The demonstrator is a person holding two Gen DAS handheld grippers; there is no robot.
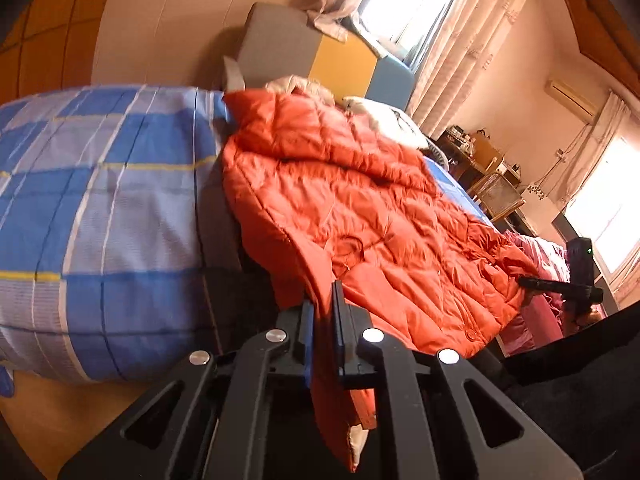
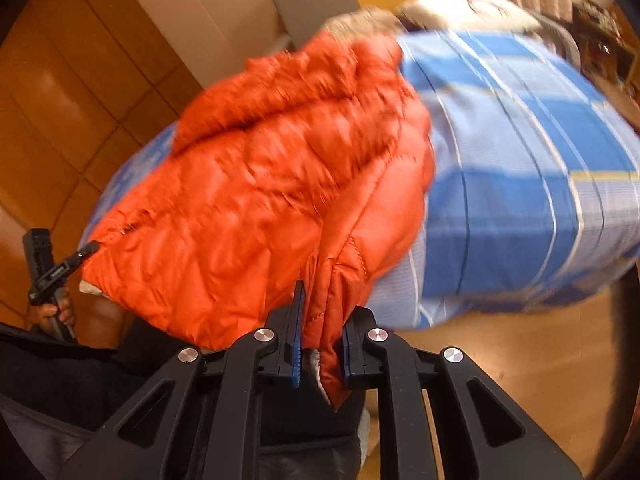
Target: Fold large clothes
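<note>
Sunlit bedroom, left wrist view: a bed [image 1: 120,312] covered in a blue checked sheet [image 1: 100,200] stands on a wooden floor [image 1: 40,420], with curtained windows [image 1: 404,4] behind and a padded grey, yellow and blue headboard [image 1: 320,56] at the far end. An orange quilted jacket [image 1: 360,200] lies spread across the bed, its pale fur-trimmed hood [image 1: 296,84] toward the headboard. The left gripper [image 1: 322,304] is closed narrowly on a hem edge of the jacket, the cloth passing between its blue-padded fingers [image 1: 307,320] and hanging down below them. At the far right edge the right gripper [image 1: 532,282] meets the jacket's opposite hem corner.

Right wrist view, blurred: the same jacket [image 2: 260,200] lies on the checked sheet [image 2: 520,180] and overhangs the near edge of the bed. The right gripper [image 2: 322,320] clamps a bunched fold of the orange fabric between its fingers [image 2: 297,340], jaws narrow, with a strip of pale lining showing just below. At lower left the left gripper [image 2: 86,250], held by a hand [image 2: 56,314], touches the jacket's other hem corner. Wooden floor [image 2: 500,360] fills the lower right.
</note>
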